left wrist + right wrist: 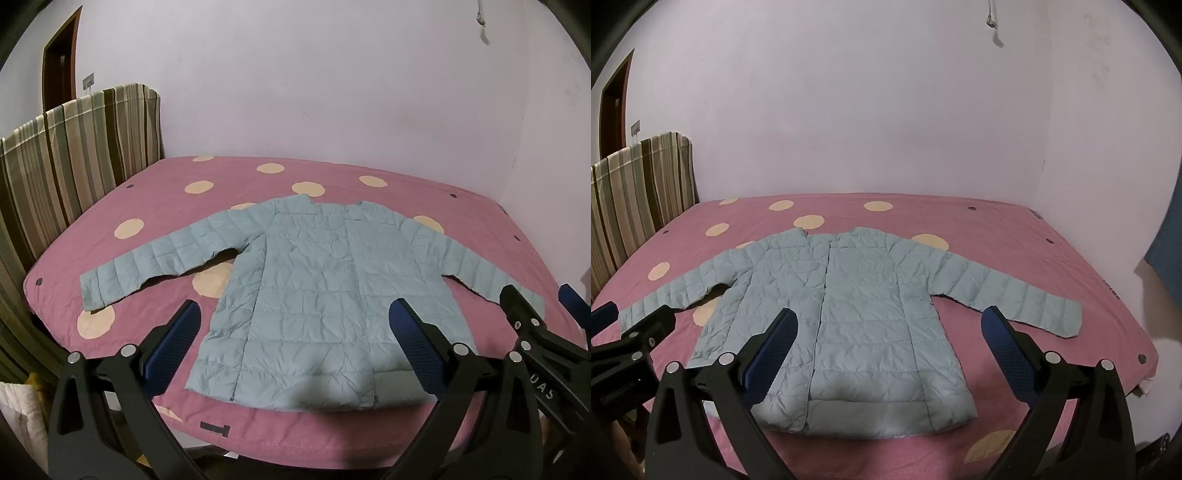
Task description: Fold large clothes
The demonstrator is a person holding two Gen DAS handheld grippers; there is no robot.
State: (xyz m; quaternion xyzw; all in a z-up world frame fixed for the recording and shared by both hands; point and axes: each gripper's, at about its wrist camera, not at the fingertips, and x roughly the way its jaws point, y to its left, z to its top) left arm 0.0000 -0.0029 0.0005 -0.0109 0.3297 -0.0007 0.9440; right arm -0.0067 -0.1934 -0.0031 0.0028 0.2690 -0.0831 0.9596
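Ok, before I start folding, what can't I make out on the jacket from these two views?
- Right cuff: in the left wrist view, the right tool covers the end of the jacket sleeve.
- Hem corner: in the right wrist view, the right tool has one finger over the jacket's near-left corner.
- Underside against the bedspread: hidden in both.

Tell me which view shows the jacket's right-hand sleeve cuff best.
The right wrist view: the sleeve cuff lies fully visible on the pink bedspread. In the left wrist view, the right claw covers that cuff, leaving only part of the sleeve visible.
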